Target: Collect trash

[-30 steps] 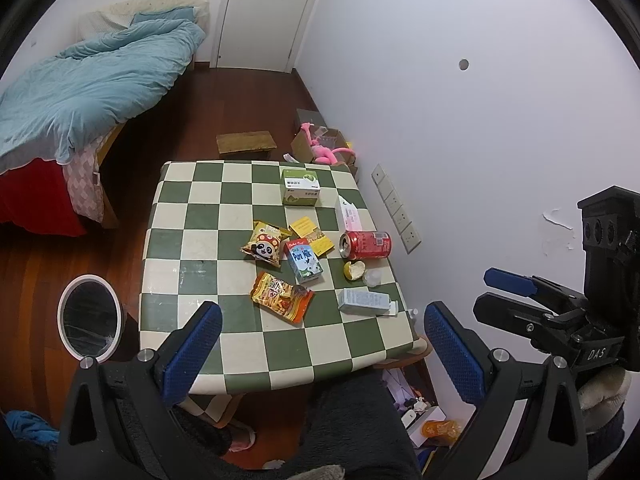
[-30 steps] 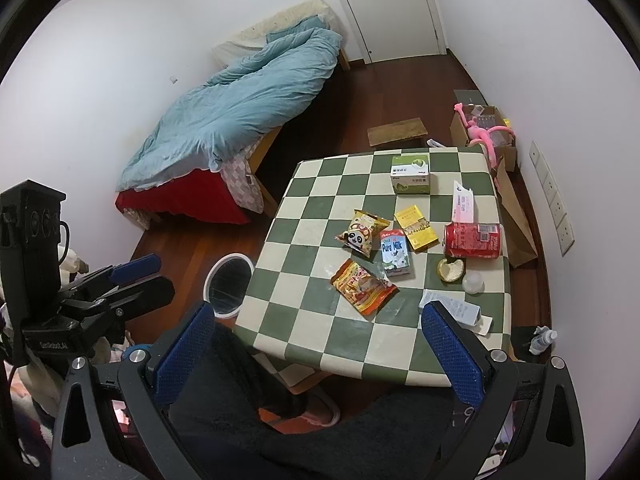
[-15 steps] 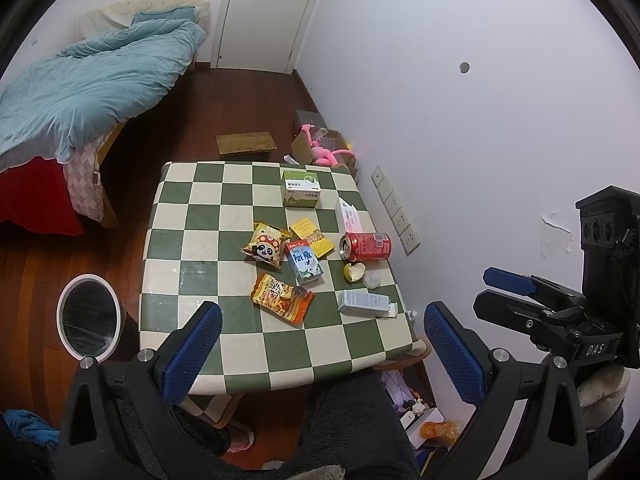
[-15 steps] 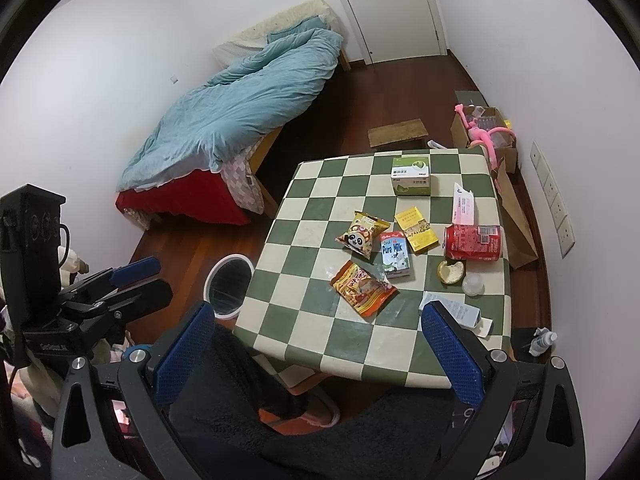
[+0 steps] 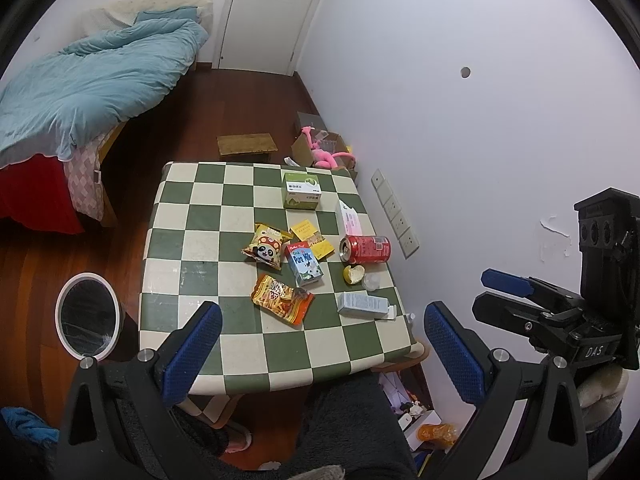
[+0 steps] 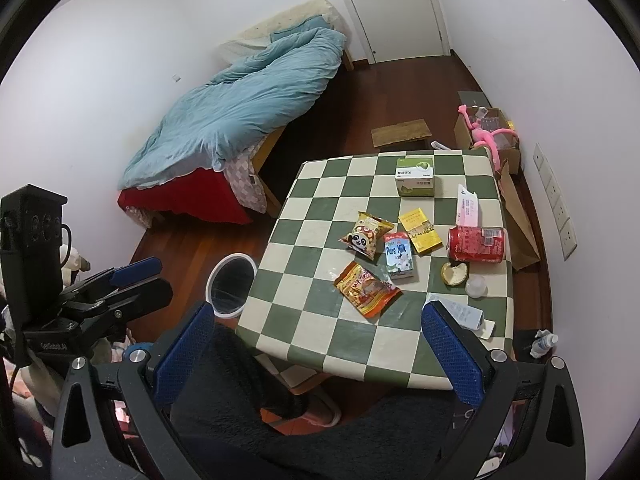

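Two grippers hang high above the checkered table (image 5: 192, 216), well apart from everything on it – left gripper (image 5: 320, 344) and right gripper (image 6: 316, 344) both w/ jaws spread wide, nothing between them. Trash sits mid-table toward the wall side: red can (image 5: 365, 249) on its side, milk carton (image 5: 305, 264), panda snack bag (image 5: 266, 245), orange snack bag (image 5: 282, 298), yellow packet (image 5: 312, 236), green box (image 5: 302, 191) at the far edge. White-rimmed bin (image 5: 87, 320) stands on the floor beside the table – its opening faces up.
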The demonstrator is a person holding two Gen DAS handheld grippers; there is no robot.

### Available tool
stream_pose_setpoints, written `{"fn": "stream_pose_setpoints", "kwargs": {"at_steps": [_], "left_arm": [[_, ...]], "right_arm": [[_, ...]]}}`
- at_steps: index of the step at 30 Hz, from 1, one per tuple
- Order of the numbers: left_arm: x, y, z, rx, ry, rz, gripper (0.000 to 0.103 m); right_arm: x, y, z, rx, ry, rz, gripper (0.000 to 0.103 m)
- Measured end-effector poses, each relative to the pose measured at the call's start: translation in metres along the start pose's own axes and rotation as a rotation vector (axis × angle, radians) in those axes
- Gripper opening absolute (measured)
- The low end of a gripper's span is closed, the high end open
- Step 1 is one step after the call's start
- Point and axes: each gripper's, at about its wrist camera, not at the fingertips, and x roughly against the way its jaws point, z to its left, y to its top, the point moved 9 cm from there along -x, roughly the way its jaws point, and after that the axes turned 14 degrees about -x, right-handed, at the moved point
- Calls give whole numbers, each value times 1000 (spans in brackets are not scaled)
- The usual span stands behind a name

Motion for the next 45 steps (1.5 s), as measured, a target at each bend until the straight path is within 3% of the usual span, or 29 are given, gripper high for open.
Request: {"fn": "stream_pose_setpoints", "kwargs": {"at_steps": [39, 41, 45], "left_arm": [[13, -1, 19, 34, 7, -24, 103], [6, 0, 25, 33, 55, -13, 103], [-27, -2, 49, 11, 254, 30, 103]], "right_arm": [[-11, 5, 16, 17, 20, 9, 103], [-13, 6, 17, 15, 29, 9, 103], [-17, 13, 9, -44, 23, -20, 103]]}}
